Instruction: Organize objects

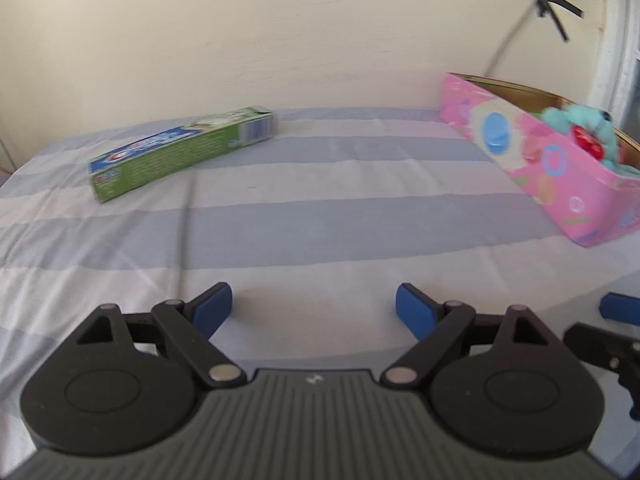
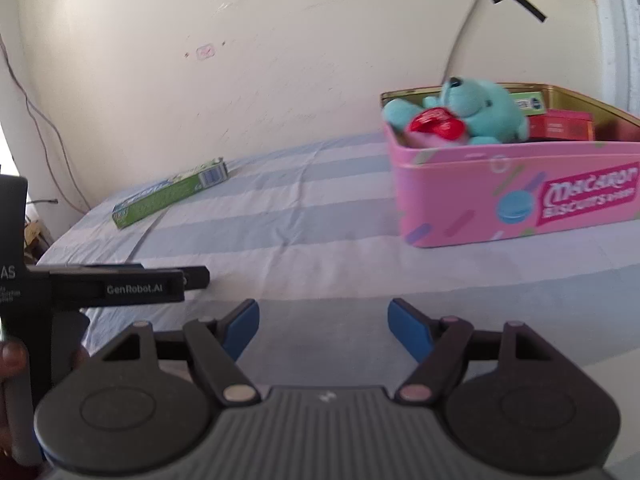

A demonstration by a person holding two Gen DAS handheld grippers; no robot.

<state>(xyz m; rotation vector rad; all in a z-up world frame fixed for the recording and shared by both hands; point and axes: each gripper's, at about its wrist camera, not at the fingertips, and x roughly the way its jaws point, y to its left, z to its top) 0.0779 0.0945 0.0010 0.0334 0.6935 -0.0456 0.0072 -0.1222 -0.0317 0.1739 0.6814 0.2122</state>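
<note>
We see left claw [image 1: 314,306] open, blue pads apart, nothing between them, hovering over striped bed sheet [image 1: 320,220]. Right claw [image 2: 322,328] open too, empty, above same sheet. Green toothpaste box [image 1: 180,152] lies flat on bed near wall, well apart from both claws. Pink biscuit tin [image 2: 516,196] sits on bed at right, lid off. Inside tin we see teal plush toy [image 2: 480,110], red shiny item [image 2: 434,124], red box [image 2: 560,126], green box [image 2: 528,104]. Dark hand [image 2: 12,360] grips left tool's handle.
</note>
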